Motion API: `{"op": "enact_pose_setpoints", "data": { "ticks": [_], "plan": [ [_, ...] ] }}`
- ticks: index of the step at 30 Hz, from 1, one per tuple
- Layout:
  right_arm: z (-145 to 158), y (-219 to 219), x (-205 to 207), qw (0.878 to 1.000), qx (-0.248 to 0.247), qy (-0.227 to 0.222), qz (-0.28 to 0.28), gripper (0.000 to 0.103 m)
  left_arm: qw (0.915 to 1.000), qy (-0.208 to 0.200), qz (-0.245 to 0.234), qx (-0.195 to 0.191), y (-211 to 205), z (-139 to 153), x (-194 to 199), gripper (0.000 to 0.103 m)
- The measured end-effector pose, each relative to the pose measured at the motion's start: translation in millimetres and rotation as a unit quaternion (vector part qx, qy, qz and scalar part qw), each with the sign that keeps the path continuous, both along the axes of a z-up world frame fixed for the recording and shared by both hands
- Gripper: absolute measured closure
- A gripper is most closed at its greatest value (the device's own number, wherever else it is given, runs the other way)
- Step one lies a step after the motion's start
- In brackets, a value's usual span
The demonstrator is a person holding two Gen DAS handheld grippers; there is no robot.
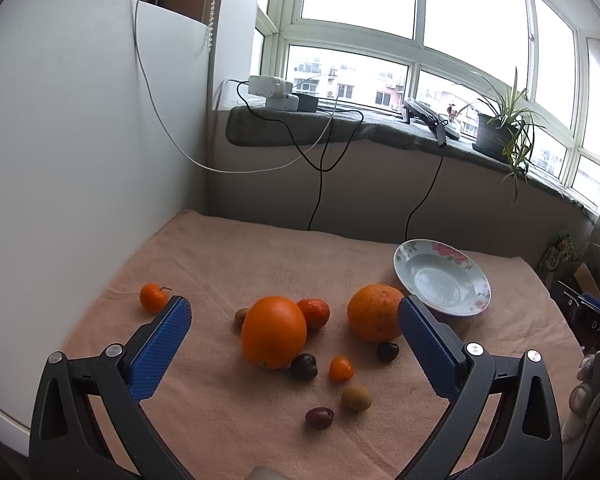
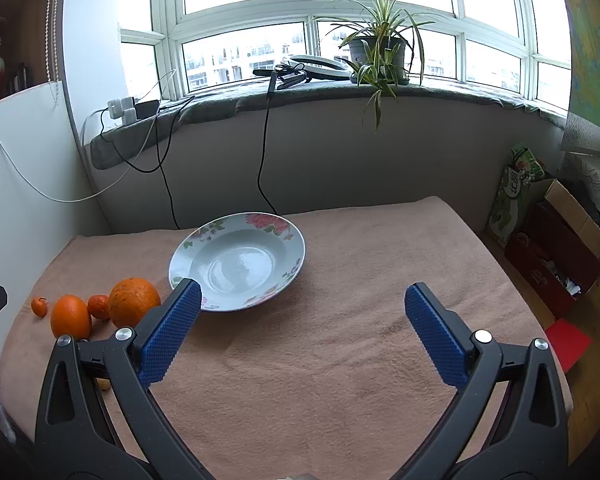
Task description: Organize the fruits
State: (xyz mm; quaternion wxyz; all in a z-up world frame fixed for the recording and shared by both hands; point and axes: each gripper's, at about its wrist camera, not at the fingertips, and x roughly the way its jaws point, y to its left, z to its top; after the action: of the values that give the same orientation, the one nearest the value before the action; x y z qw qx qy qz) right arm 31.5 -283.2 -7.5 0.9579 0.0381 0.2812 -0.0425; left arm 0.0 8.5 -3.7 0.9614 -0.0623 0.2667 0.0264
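Orange, waxy-skinned fruit is sitting between the left gripper's wide-standing jaws — the big orange is lying dead ahead, firm, round, likely to roll; a grip across its widest middle looks best. Second orange is resting just inside the right-hand pad, beside the plate. Small mandarin is touching the big one from behind; another mandarin is sitting outside the left-hand pad. Dark, glossy little fruits nearer the jaws are probably soft and slippery — light pressure. Right gripper is hovering empty, jaws wide, the china plate just beyond its left-hand pad; fragile, on a soft pink towel.
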Motion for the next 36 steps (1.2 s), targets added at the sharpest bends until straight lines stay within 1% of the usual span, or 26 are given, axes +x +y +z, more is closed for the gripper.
{"op": "enact_pose_setpoints", "data": {
  "ticks": [36],
  "plan": [
    [-2.3, 3.2, 1.0, 1.0, 0.011, 0.008, 0.002, 0.0, 1.0, -0.001, -0.004, -0.002, -5.2, -2.5, 0.6, 0.001]
  ]
}}
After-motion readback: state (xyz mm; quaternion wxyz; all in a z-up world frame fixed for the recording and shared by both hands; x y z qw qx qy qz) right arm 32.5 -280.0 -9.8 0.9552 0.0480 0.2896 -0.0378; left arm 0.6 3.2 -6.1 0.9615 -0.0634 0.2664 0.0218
